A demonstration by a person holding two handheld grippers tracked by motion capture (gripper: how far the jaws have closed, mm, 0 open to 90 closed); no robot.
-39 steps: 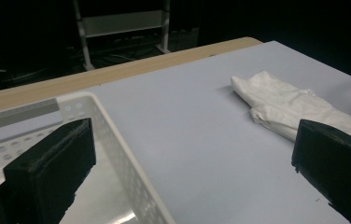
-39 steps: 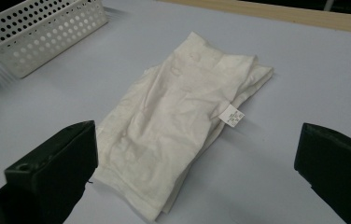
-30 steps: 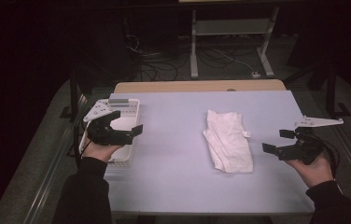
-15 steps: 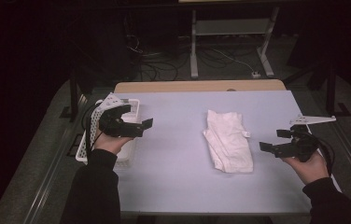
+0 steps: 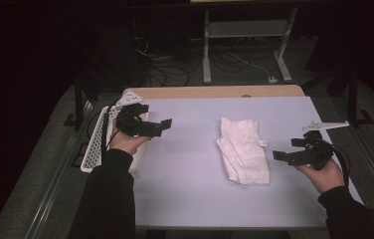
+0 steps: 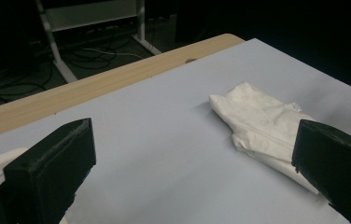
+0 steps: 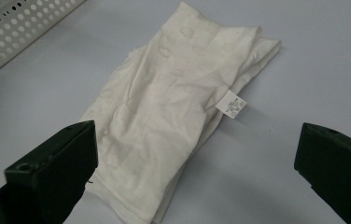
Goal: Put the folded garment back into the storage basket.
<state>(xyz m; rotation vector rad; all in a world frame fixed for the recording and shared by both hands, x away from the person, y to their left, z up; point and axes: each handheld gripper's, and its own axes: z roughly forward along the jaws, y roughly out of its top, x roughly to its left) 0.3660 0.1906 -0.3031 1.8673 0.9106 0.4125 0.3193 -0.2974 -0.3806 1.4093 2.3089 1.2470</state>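
A folded white cloth [image 5: 242, 149] lies flat on the pale blue table top [image 5: 185, 174], right of centre; a small label [image 7: 231, 104] sticks out of its edge. My left gripper [image 5: 161, 125] hovers at the table's left side, open and empty, pointing right toward the cloth [image 6: 262, 126]. My right gripper [image 5: 283, 151] is held near the table's right edge, open and empty, a short way right of the cloth [image 7: 164, 121] and aimed at it. Neither gripper touches the cloth.
A white perforated basket [image 5: 97, 142] stands at the table's left edge, under my left hand; its wall [image 7: 15, 23] also appears in the right gripper view. A bare wooden strip [image 5: 215, 91] runs along the far edge. Behind are a metal stand [image 5: 244, 30] and floor cables.
My left gripper has risen from the basket and moved right over the table. My right gripper has drifted slightly left toward the cloth. The cloth has not moved.
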